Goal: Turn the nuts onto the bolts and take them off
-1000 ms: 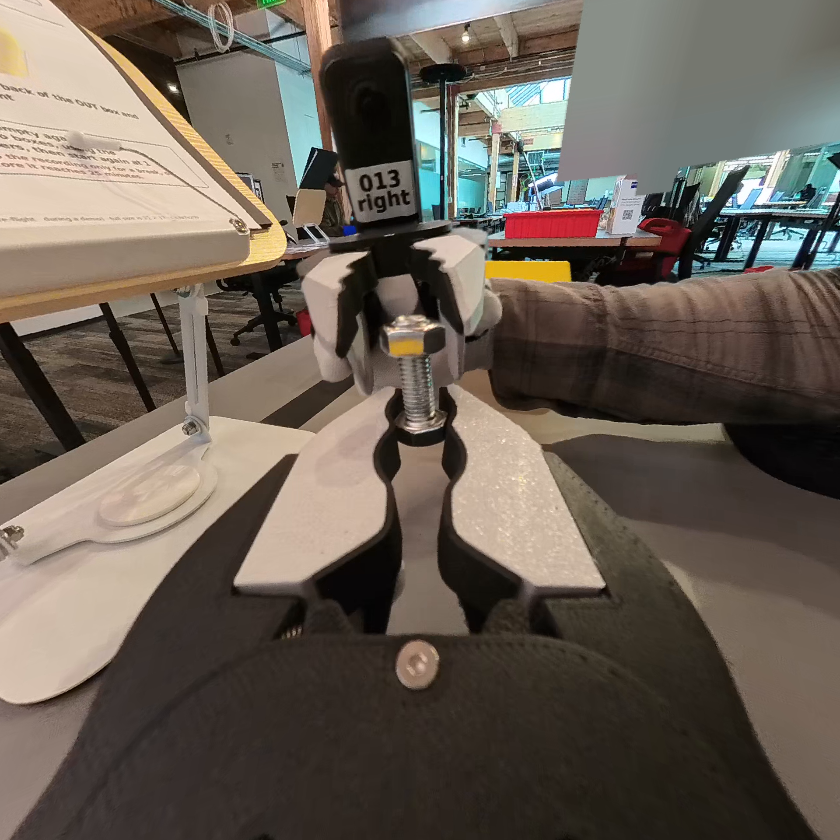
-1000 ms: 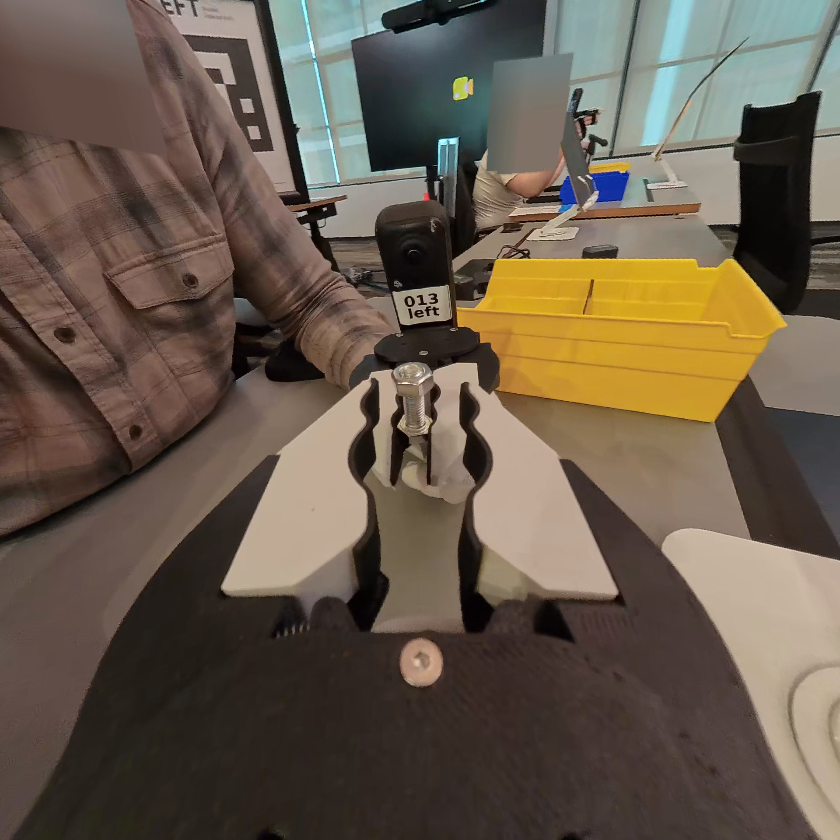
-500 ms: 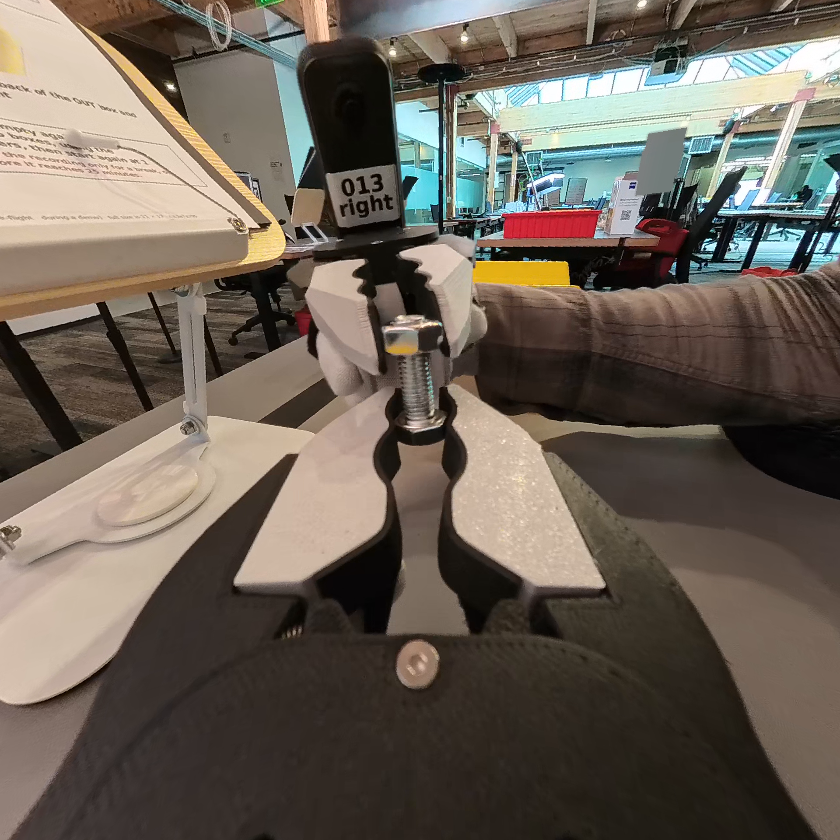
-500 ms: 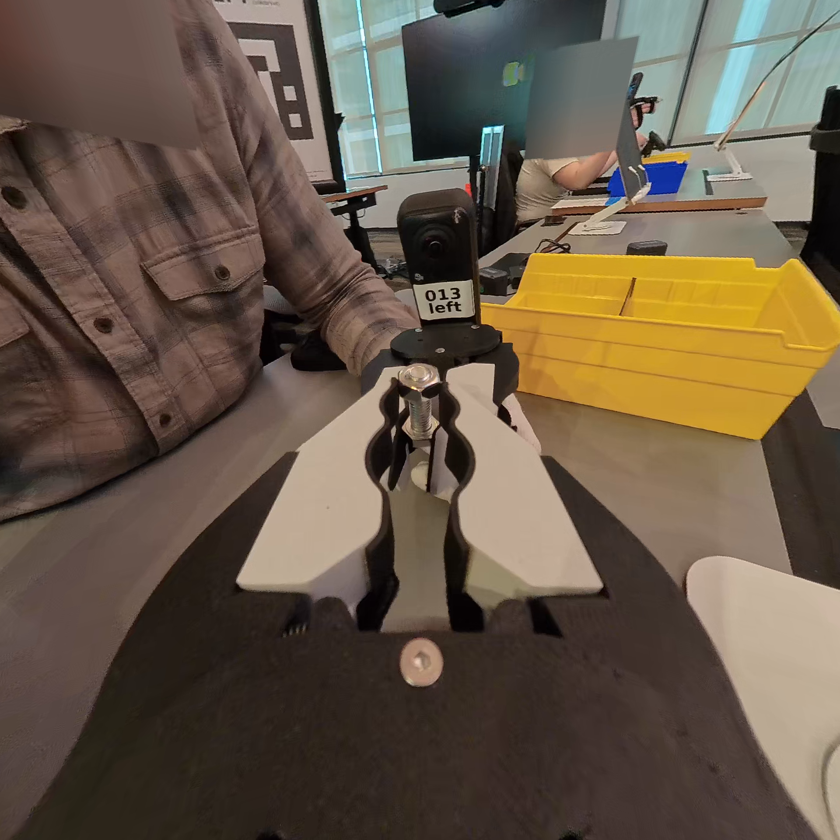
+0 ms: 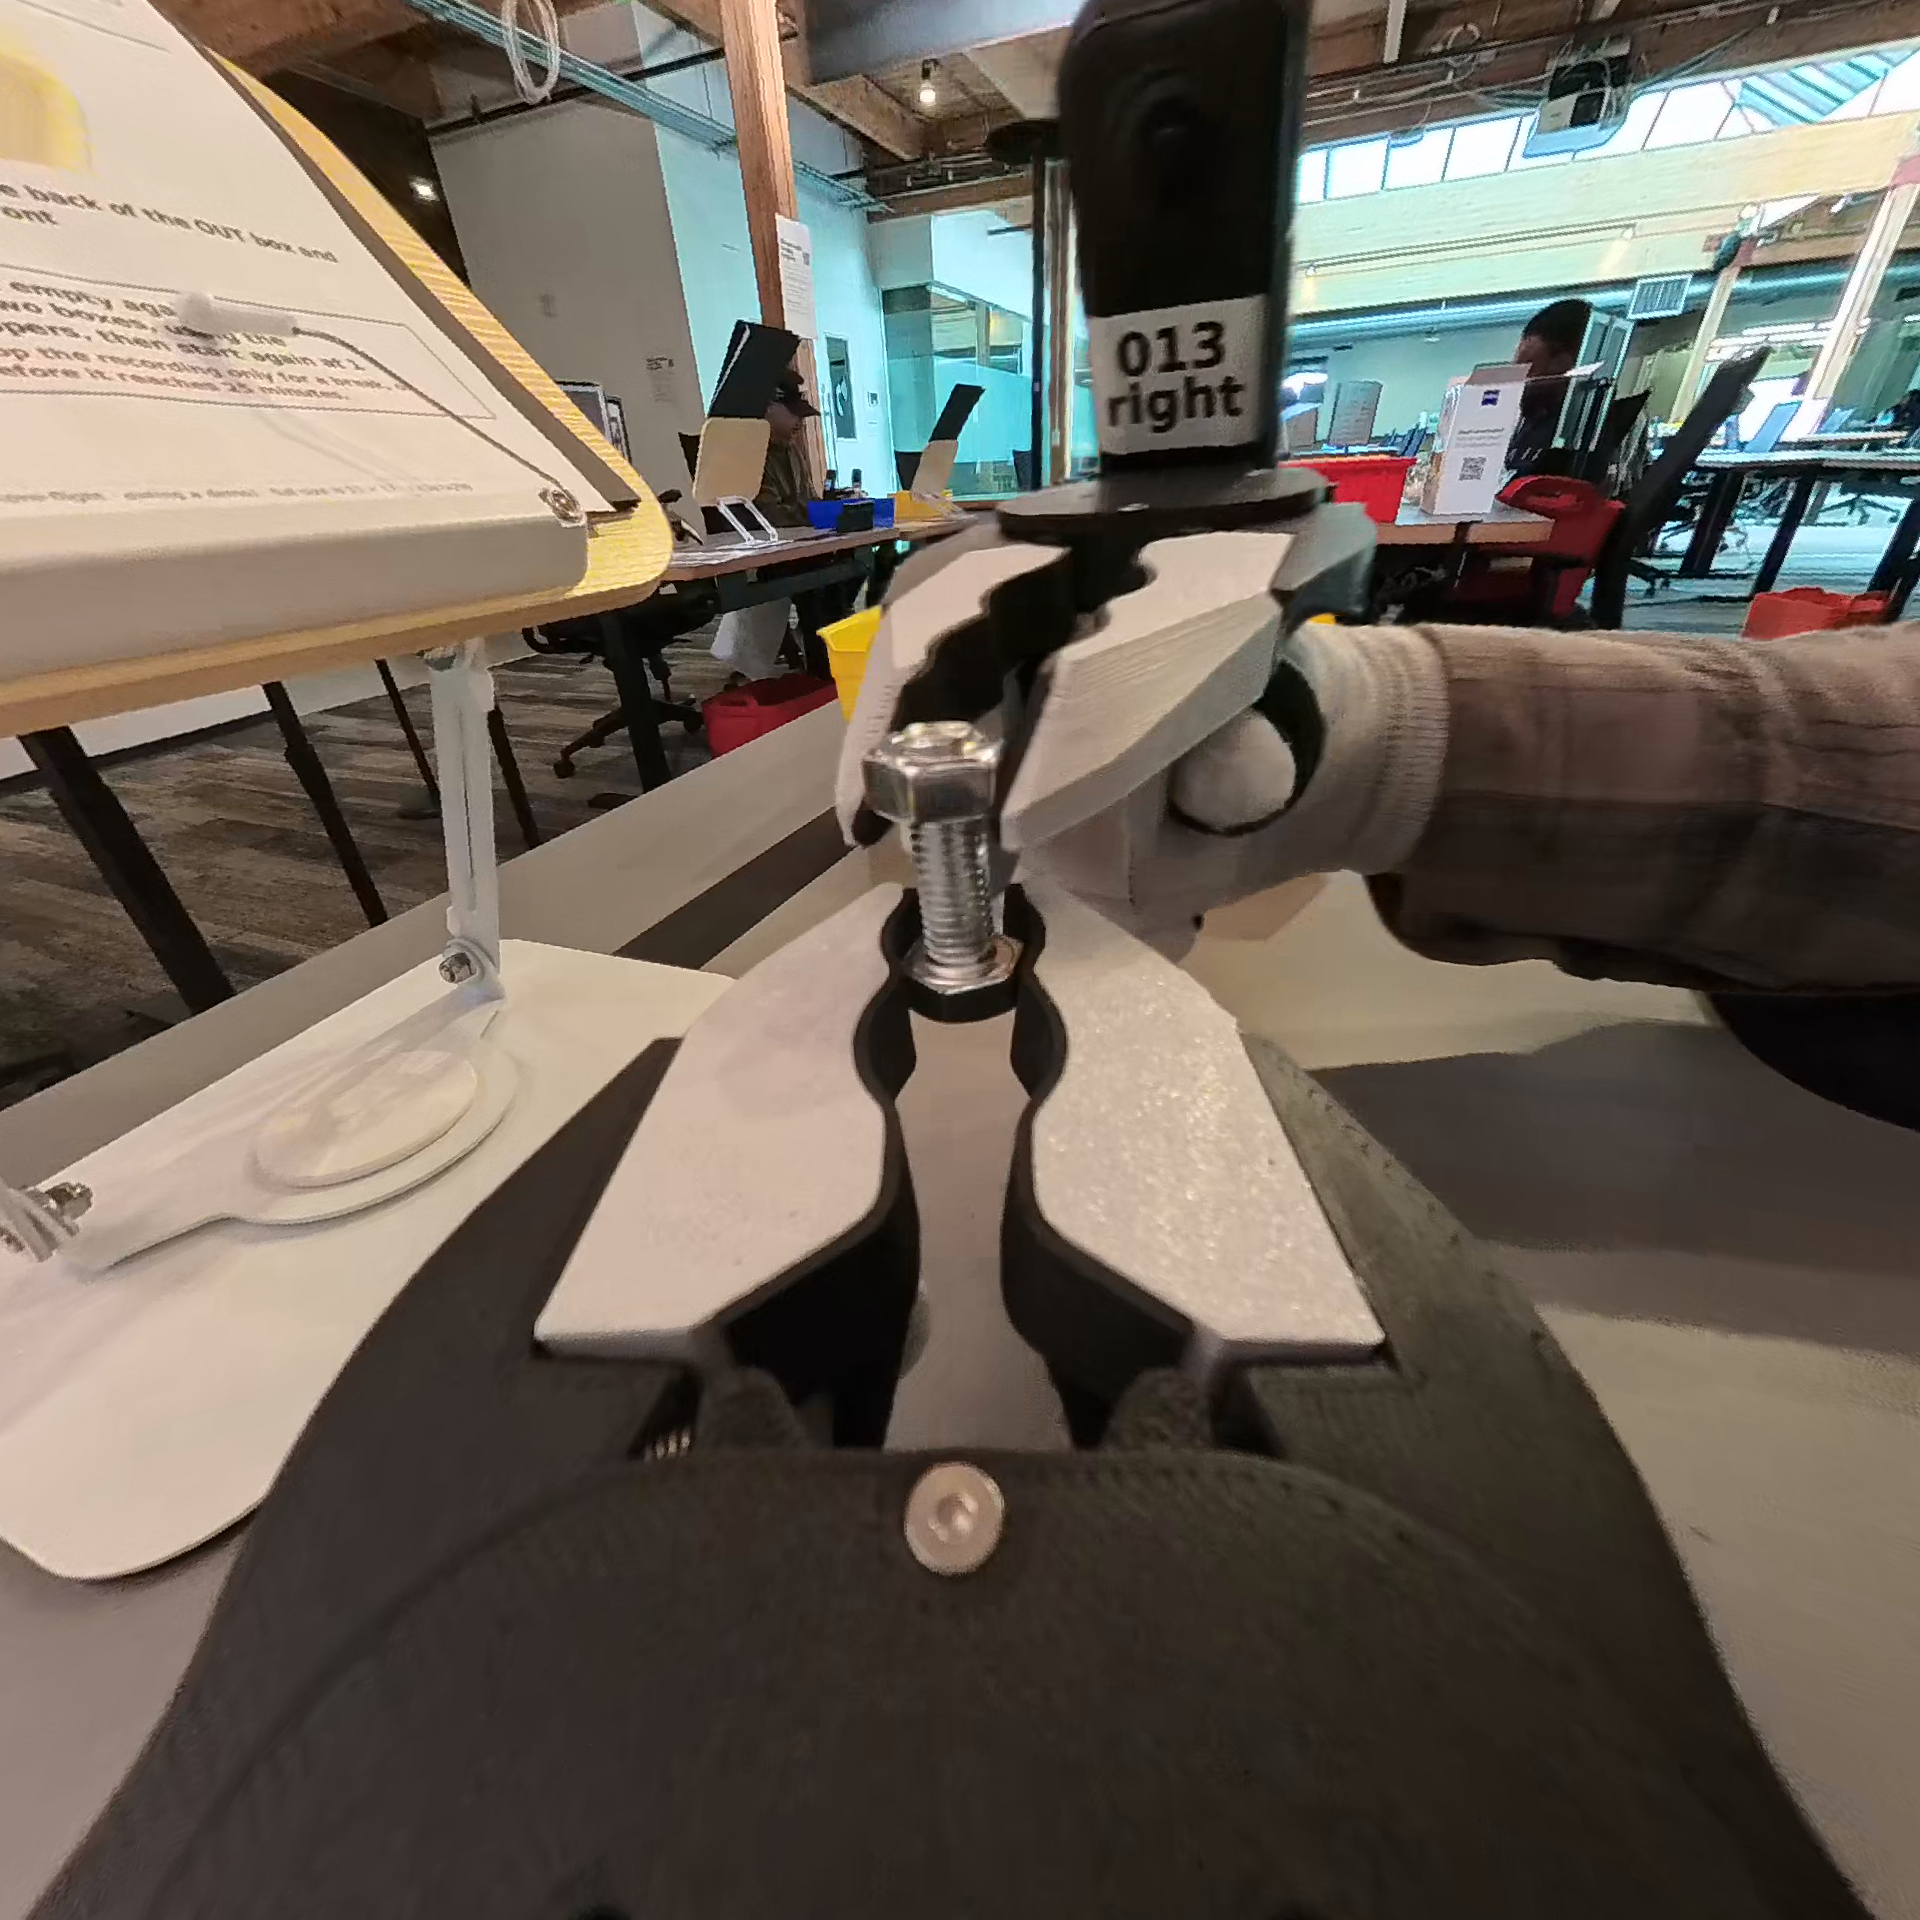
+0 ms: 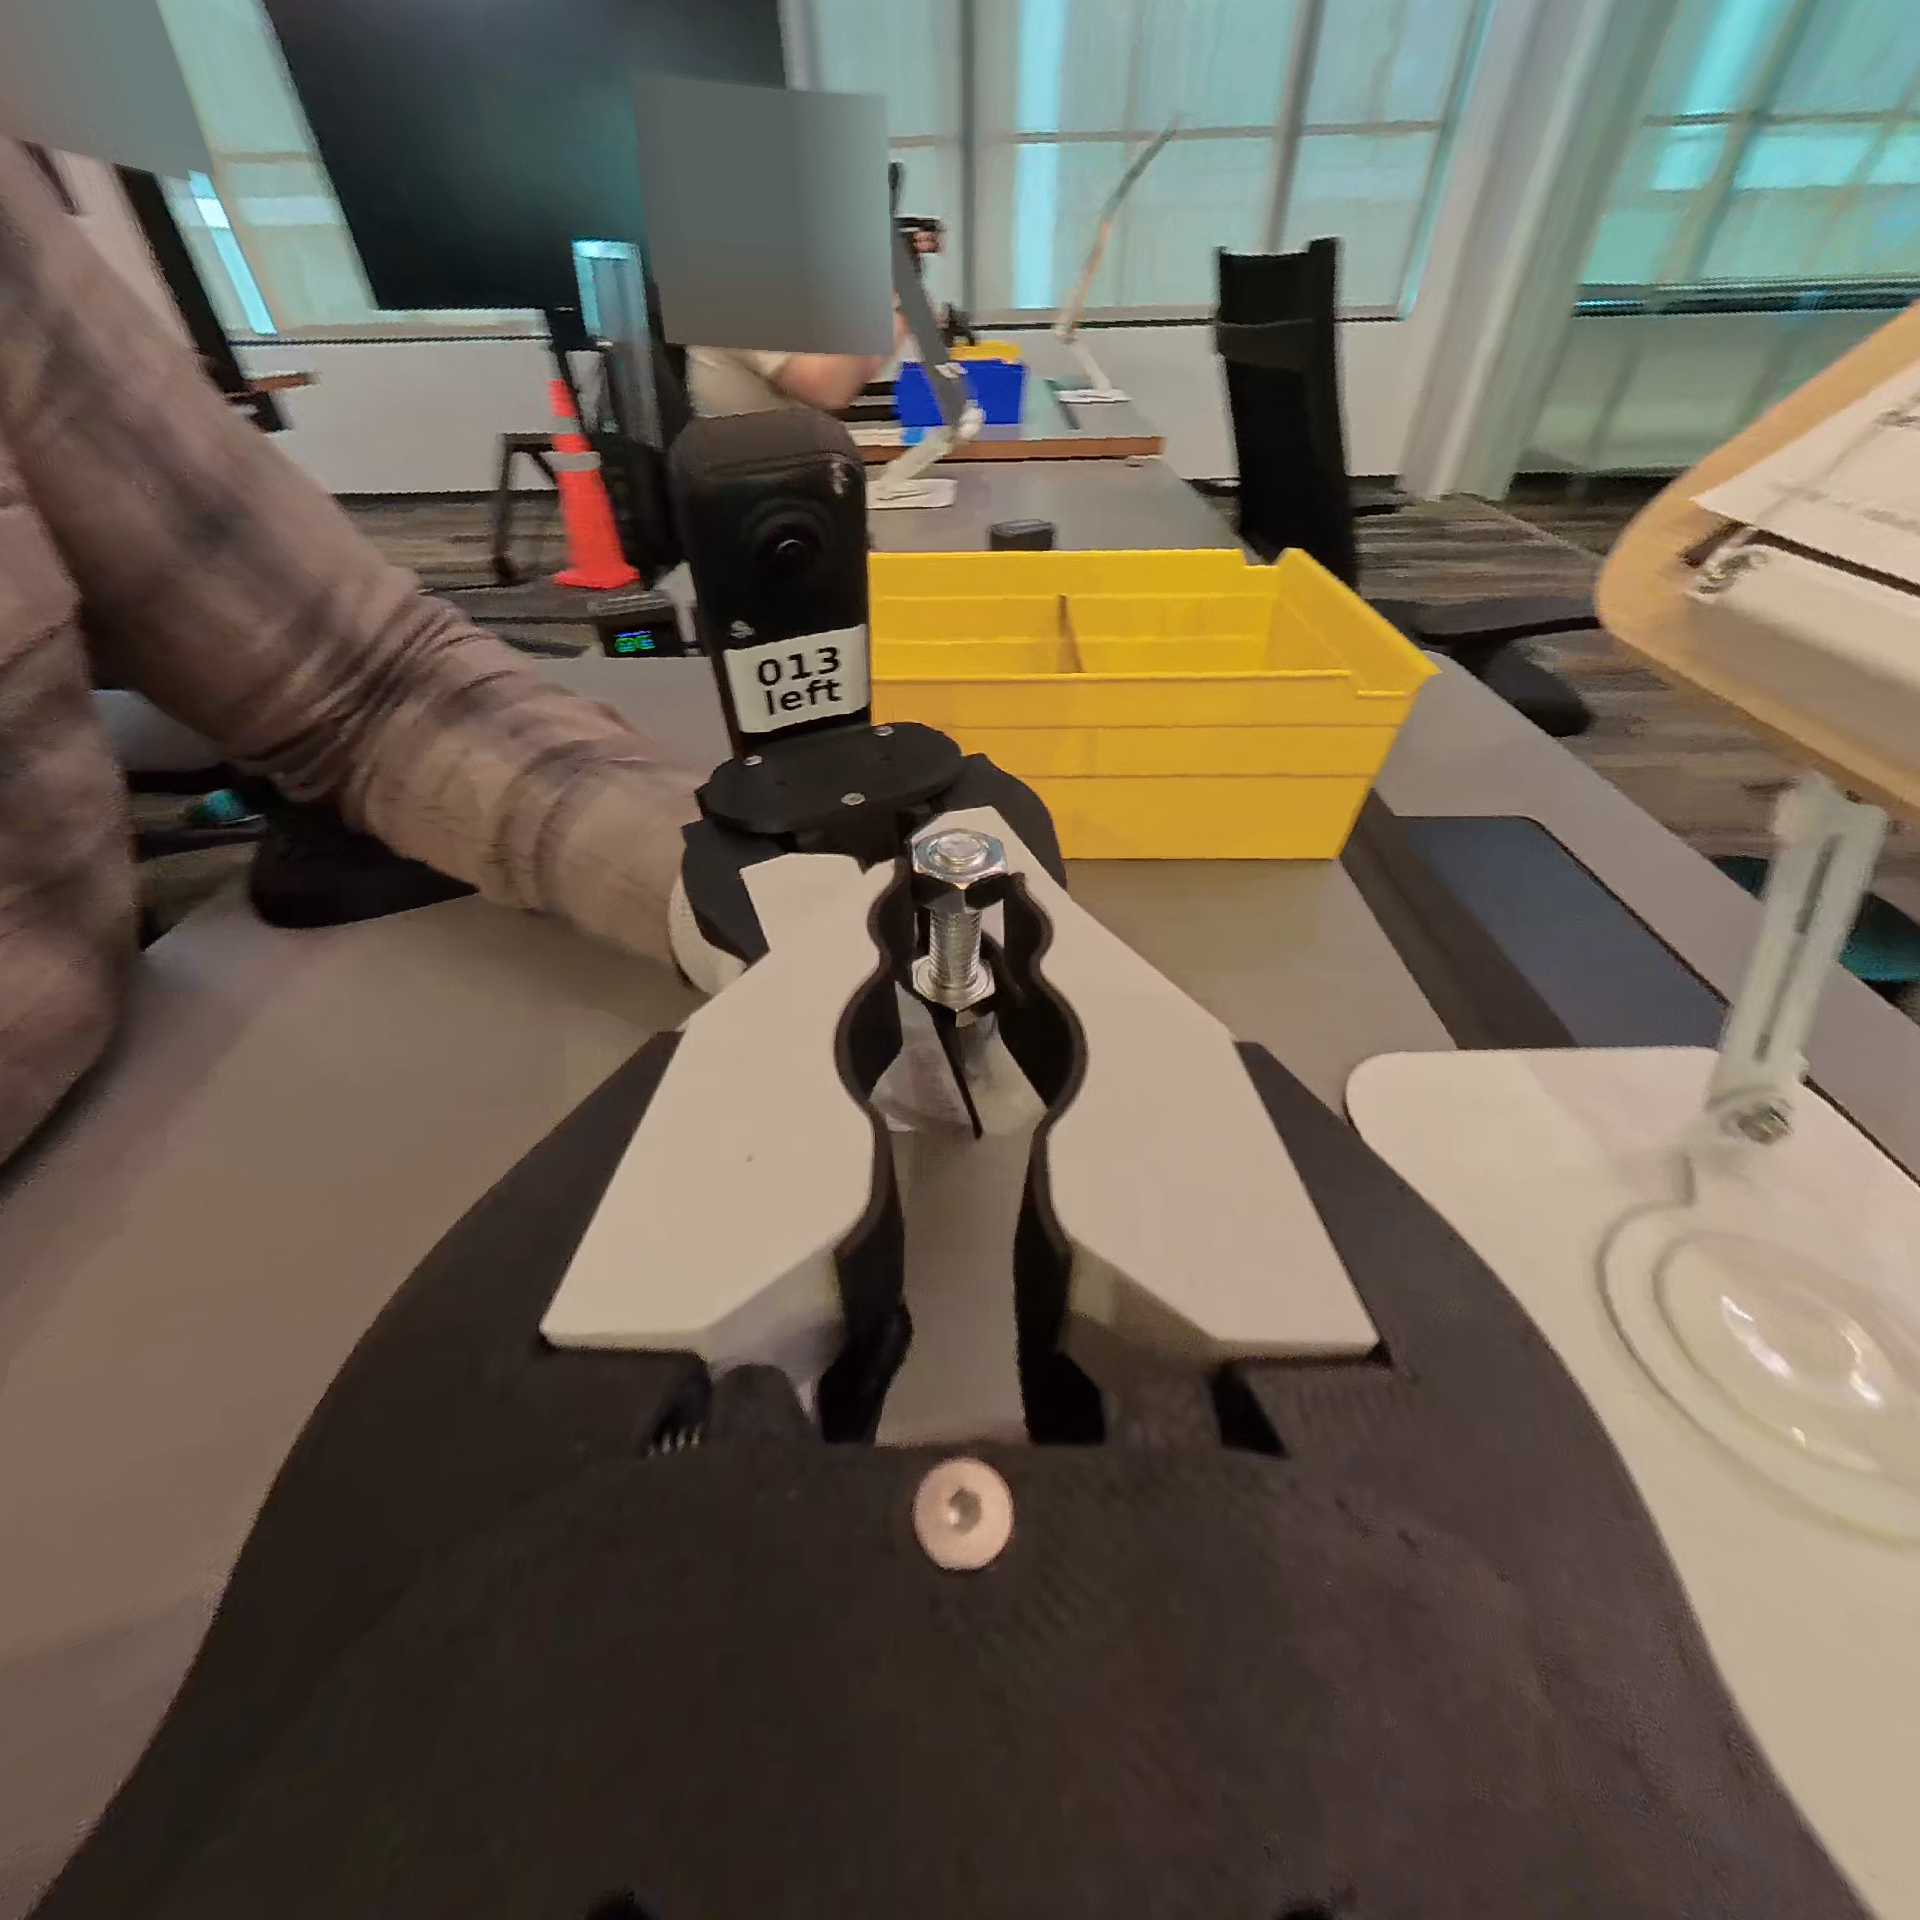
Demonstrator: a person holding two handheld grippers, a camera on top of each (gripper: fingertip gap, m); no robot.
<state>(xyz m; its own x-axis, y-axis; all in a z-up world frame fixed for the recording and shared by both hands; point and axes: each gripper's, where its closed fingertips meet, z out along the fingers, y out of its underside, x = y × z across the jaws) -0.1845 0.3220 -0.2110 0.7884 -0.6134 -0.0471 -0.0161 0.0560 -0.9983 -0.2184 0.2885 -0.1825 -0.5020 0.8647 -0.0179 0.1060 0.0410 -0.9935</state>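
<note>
Upright between the two tools stands a silver threaded steel bolt (image 5: 954,883), its lower end pinched by the left hand-held gripper (image 5: 961,961), whose white fingers (image 5: 769,1132) are pressed in on a hex piece at the bottom of the shank. At the top, the right hand-held gripper (image 5: 940,800) comes in from the far side, tilted, and its white fingers (image 5: 1153,686) close around the silver hex nut (image 5: 932,784) there. In the right wrist view that same nut (image 6: 954,864) sits squeezed between this gripper's fingertips, with the bolt (image 6: 951,951) hanging below it into the left gripper (image 6: 951,997). Both tools are held by white-gloved hands in plaid sleeves above the grey tabletop (image 6: 312,1039). Behind the left gripper rests a yellow plastic bin with a divider (image 6: 1143,748), and a white stand base (image 6: 1558,1174) carrying a tilted wooden clipboard (image 5: 312,582) lies just beside the grippers.
</note>
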